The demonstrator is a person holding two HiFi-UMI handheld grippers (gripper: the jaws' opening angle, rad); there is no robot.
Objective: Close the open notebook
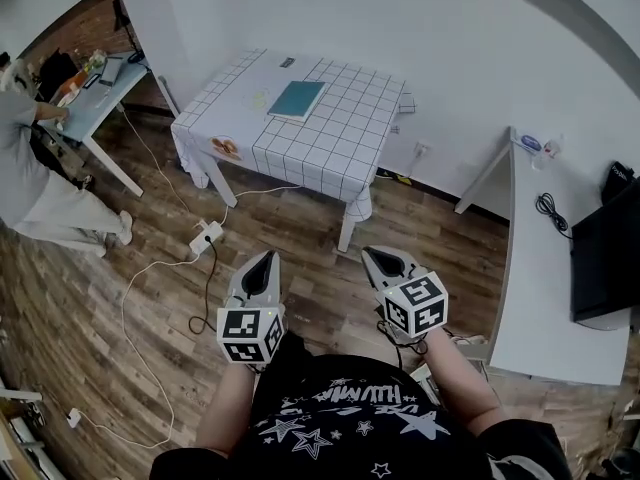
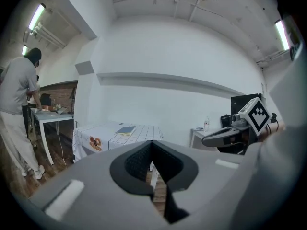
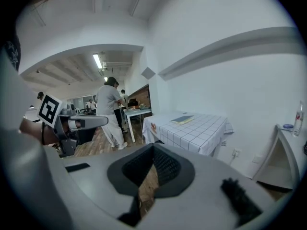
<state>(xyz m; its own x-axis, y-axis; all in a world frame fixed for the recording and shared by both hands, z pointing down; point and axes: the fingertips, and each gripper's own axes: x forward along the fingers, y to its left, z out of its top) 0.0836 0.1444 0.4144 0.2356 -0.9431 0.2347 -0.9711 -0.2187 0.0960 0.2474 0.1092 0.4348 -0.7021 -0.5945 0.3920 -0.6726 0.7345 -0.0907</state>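
Although white lettering and stars run across the black shirt [image 1: 335, 408] at the bottom of the head view, I cannot read the word with any certainty. Each gripper's cube carries black-and-white square markers. An orange printed picture [image 1: 225, 147] sits on the hanging edge of the checked tablecloth [image 1: 330, 143], too small to make out.

I see the left gripper [image 1: 268, 256] with its 2 jaws together and nothing between them. The right gripper [image 1: 370, 254] is likewise closed and empty. Both hang side by side above the wooden floor [image 1: 310, 268], well apart from the table.

The notebook [image 1: 297, 99] lies flat on the tabletop toward the far side, teal face up, clear of all 4 edges. I cannot tell whether it is spread open.

Between the grippers and the table the floor is bare boards. To the left, a white power strip [image 1: 207, 234] and loose cables [image 1: 135, 298] trail across it. A white desk [image 1: 545, 278] with a black monitor [image 1: 605, 258] borders the right side. A person [image 1: 40, 183] stands at another table [image 1: 100, 93] far left.

A small bottle [image 1: 550, 148] stands at the white desk's far end, its contents unclear.
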